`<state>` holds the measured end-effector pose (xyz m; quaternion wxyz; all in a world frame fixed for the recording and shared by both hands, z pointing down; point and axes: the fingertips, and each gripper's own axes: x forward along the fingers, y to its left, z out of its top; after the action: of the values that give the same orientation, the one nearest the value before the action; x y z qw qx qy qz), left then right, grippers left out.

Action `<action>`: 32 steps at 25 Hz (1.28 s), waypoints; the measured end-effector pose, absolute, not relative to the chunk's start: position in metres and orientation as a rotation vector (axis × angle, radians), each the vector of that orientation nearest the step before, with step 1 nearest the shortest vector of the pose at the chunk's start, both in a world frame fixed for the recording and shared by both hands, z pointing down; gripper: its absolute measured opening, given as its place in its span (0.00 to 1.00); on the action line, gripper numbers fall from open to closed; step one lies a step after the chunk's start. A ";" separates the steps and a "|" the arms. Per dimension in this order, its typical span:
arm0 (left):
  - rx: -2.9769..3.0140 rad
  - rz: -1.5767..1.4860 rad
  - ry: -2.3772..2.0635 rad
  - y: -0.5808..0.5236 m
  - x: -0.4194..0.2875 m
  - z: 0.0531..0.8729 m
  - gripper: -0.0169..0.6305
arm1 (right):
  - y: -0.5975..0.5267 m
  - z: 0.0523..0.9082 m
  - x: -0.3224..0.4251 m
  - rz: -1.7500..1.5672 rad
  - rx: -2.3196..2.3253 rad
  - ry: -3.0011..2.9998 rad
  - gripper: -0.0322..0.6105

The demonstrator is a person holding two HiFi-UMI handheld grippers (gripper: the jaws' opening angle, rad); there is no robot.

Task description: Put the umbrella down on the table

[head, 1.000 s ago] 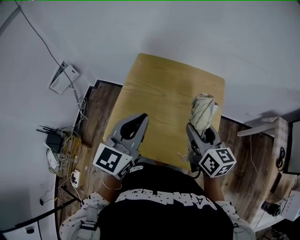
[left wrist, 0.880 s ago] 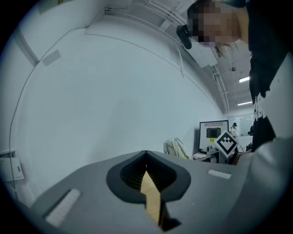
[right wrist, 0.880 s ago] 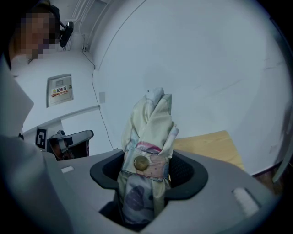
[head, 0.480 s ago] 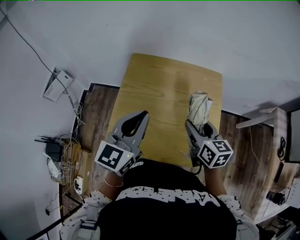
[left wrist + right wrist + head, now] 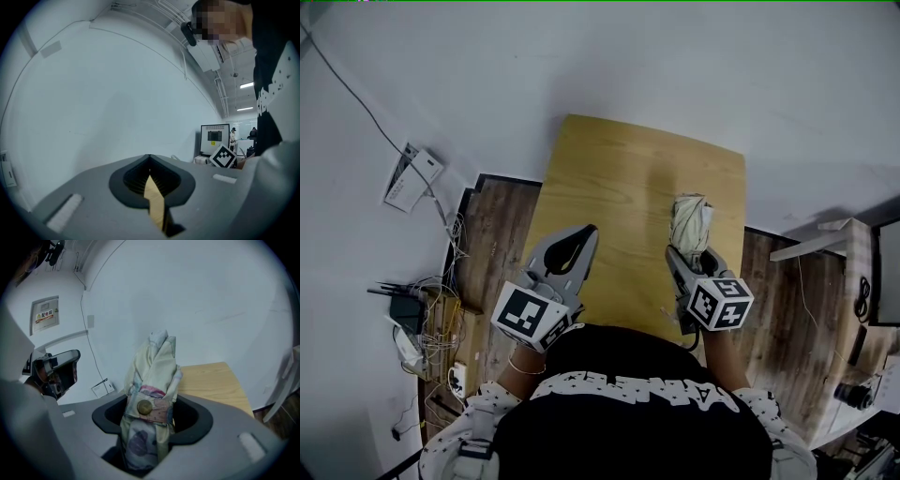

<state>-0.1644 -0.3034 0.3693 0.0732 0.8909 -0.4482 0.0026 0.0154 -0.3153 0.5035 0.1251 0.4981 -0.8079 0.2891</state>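
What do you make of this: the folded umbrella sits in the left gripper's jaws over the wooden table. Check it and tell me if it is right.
One thing is wrong: the umbrella sits in the right gripper's jaws, not the left's. The right gripper view shows it clamped between them, over the wooden table. The left gripper is shut with nothing in it.

White walls, wood floor, perhaps a router.

We saw a cream folded fabric umbrella, purple-flowered, pink-strapped with a brass button, and a honey-yellow wood-grain table.
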 end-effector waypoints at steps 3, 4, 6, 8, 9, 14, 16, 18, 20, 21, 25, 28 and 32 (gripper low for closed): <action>2.675 0.014 -1.336 -0.310 -0.167 0.372 0.00 | -0.320 0.513 0.012 0.854 1.448 -2.330 0.47; 2.677 0.016 -1.332 -0.311 -0.167 0.373 0.00 | -0.322 0.515 0.011 0.855 1.446 -2.323 0.47; 2.678 0.025 -1.322 -0.314 -0.167 0.375 0.00 | -0.324 0.522 0.009 0.854 1.439 -2.306 0.47; 2.676 0.032 -1.315 -0.318 -0.168 0.378 0.00 | -0.326 0.528 0.007 0.857 1.426 -2.291 0.47; 2.675 0.031 -1.313 -0.320 -0.168 0.378 0.00 | -0.328 0.531 0.006 0.861 1.420 -2.286 0.47; 2.670 0.029 -1.300 -0.332 -0.168 0.381 0.00 | -0.336 0.541 0.003 0.875 1.397 -2.255 0.47; 2.658 0.032 -1.299 -0.336 -0.168 0.383 0.00 | -0.339 0.547 0.003 0.885 1.391 -2.236 0.47; 2.648 0.039 -1.300 -0.339 -0.170 0.386 0.00 | -0.342 0.553 0.003 0.896 1.386 -2.217 0.47; 2.647 0.048 -1.306 -0.343 -0.173 0.389 0.00 | -0.345 0.559 0.002 0.907 1.380 -2.198 0.47; 2.646 0.051 -1.309 -0.344 -0.174 0.391 0.00 | -0.347 0.562 0.002 0.912 1.377 -2.188 0.47; 2.623 0.057 -1.312 -0.350 -0.175 0.394 0.00 | -0.351 0.575 0.001 0.952 1.362 -2.155 0.47; 2.619 0.066 -1.313 -0.353 -0.175 0.399 0.00 | -0.353 0.581 -0.001 0.966 1.352 -2.141 0.47; 2.619 0.070 -1.313 -0.354 -0.174 0.400 0.00 | -0.353 0.586 -0.003 0.971 1.329 -2.128 0.47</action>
<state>-0.1744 -0.3541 0.4000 0.1055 0.8887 -0.4456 0.0237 -0.0026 -0.3531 0.5864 0.2238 0.4815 -0.7709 0.3517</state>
